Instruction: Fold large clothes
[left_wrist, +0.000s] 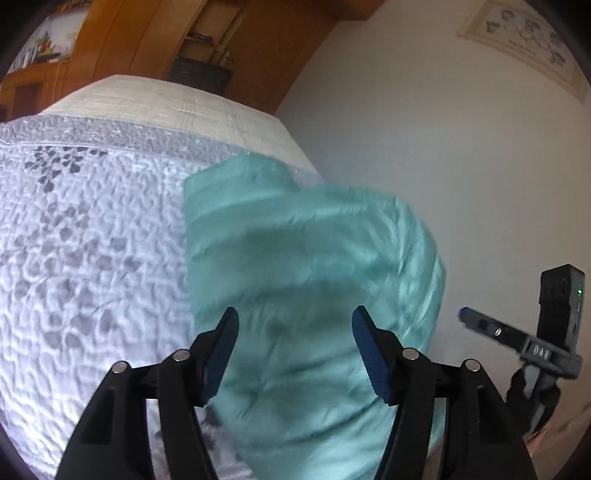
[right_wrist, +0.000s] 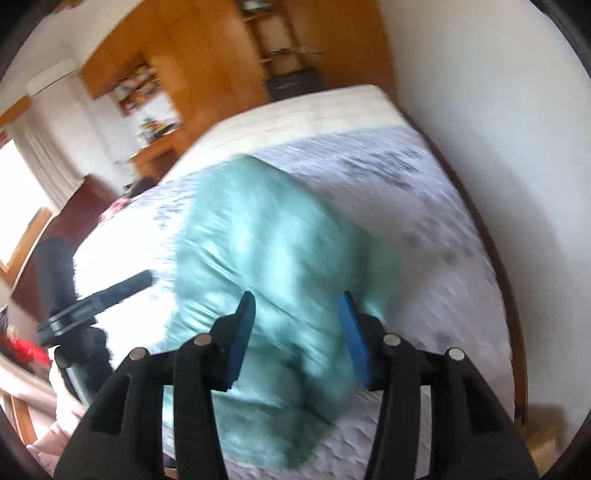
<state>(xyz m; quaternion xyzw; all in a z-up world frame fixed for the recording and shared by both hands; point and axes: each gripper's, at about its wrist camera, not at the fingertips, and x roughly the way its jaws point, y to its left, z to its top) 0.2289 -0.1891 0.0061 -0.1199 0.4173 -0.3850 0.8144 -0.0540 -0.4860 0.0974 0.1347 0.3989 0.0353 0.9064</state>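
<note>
The pale teal, smooth, satiny garment (left_wrist: 303, 266) lies rumpled on the bed's white quilted cover with grey leaf print (left_wrist: 81, 236), filling the centre and lower middle of both views. It looks light, limp and likely slippery, so a pinch at a hem or corner should hold better than a grab at the bulk. The left gripper (left_wrist: 295, 347) has its fingers apart, with cloth showing between and beyond them. The right gripper (right_wrist: 297, 332) is likewise spread, holding nothing.
</note>
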